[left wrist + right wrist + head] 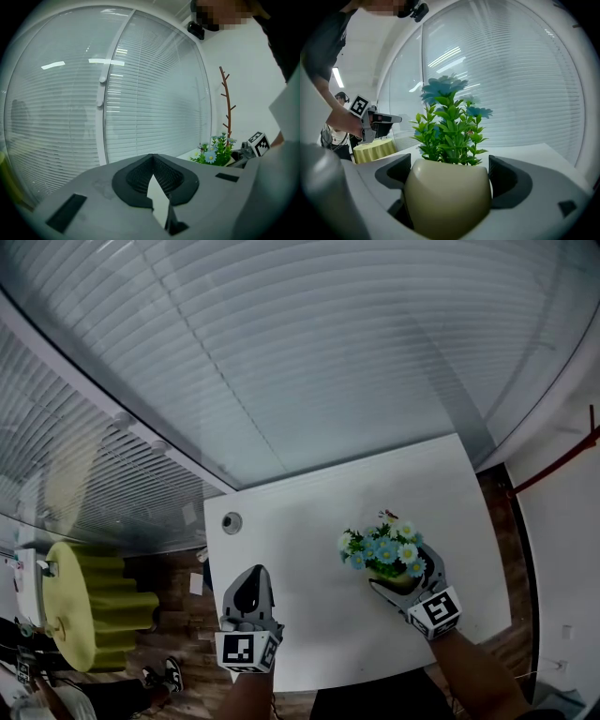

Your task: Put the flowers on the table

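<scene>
As the head view looks down, a white table (309,512) fills the centre. Right gripper (401,570) over its right half, clamped on the flowers (382,549). Left gripper (251,579) near the front-left edge. Marker cubes (249,651) carry black-and-white square patterns.

Left gripper view: jaws pressed together, nothing between; flowers off right.

Right gripper view: both jaws grip the cream pot (447,197); contact with the table cannot be told.

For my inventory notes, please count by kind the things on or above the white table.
Flower pot: 1
Hand-held grippers: 2 (left hand-held gripper, right hand-held gripper)
Round disc: 1
Total: 4
</scene>
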Demonstrator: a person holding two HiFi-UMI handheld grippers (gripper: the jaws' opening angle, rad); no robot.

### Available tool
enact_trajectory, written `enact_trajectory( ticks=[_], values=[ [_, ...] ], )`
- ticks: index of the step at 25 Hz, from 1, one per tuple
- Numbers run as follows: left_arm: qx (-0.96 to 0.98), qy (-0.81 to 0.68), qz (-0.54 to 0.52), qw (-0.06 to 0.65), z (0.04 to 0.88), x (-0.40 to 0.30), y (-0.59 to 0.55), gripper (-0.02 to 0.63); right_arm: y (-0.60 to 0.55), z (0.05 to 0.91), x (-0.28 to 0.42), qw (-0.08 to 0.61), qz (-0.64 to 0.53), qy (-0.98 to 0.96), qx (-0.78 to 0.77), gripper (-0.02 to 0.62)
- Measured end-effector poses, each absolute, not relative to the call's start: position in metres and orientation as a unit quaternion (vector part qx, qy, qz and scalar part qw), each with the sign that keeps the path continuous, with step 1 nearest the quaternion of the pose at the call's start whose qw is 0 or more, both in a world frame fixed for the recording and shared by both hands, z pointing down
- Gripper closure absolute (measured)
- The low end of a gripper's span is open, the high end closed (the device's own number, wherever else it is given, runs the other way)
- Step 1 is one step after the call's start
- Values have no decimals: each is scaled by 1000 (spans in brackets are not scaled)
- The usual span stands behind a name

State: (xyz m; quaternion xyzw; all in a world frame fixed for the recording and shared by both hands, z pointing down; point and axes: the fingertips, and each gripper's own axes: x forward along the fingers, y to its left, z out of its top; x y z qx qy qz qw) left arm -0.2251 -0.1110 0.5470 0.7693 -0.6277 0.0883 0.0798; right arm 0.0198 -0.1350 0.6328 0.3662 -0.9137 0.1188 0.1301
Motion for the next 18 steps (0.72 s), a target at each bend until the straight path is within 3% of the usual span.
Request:
enact_trajectory(
  ticks=[18],
  values=[
    [773,-621,90,92,554,-206,-101,603,-112,655,33,158,134,-907,366,61]
  ],
)
